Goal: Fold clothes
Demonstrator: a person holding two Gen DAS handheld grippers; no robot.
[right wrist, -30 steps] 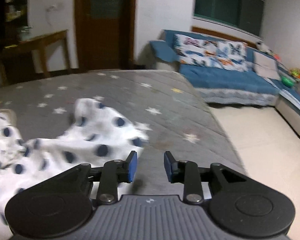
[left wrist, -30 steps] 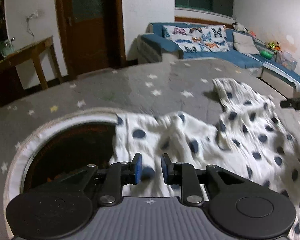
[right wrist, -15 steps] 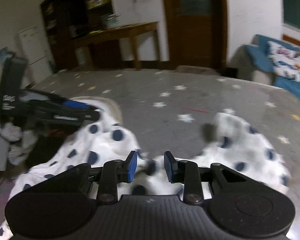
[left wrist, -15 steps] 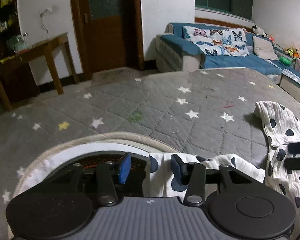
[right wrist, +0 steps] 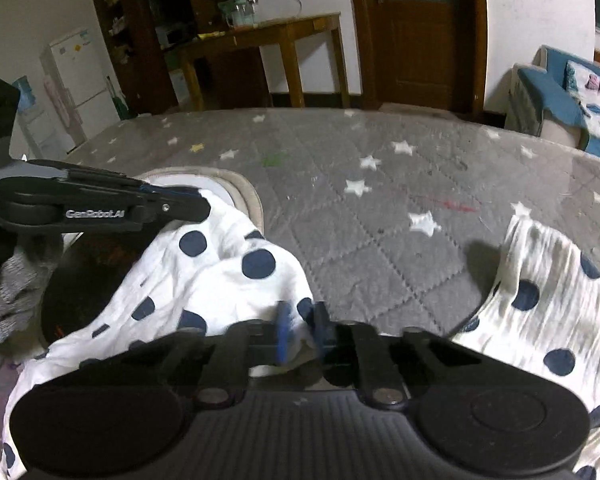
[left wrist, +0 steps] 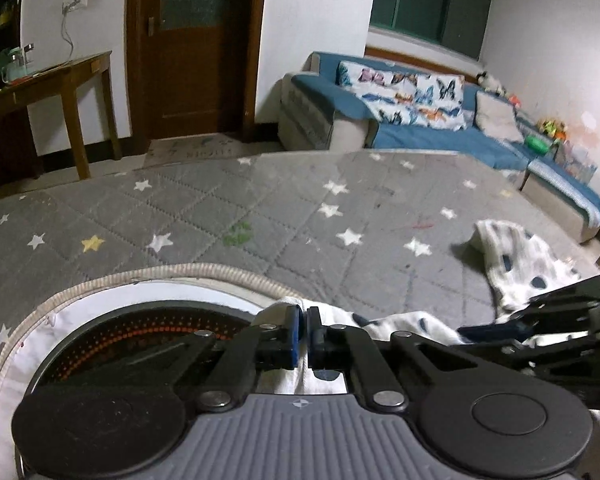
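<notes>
Since a sec ago we see both grippers swung over to the round opening at the near edge, and both sets of jaws have just been closing w/ cloth between them. Left gripper: pads pinched almost together on a fold of the white dotted garment at the rim of the round opening. Right gripper: blurred, narrow gap, a bunch of the same garment caught between its blue pads. In the right wrist view the left gripper comes in from the left, side on, lettering "GenRobot.AI" readable on its arm. Garment lies crumpled across the grey star-print quilted cover, one end draped over the opening, the other end spread toward the right. Beyond: wooden table, brown door, blue sofa. White fridge carries stickers, text too small to read.
</notes>
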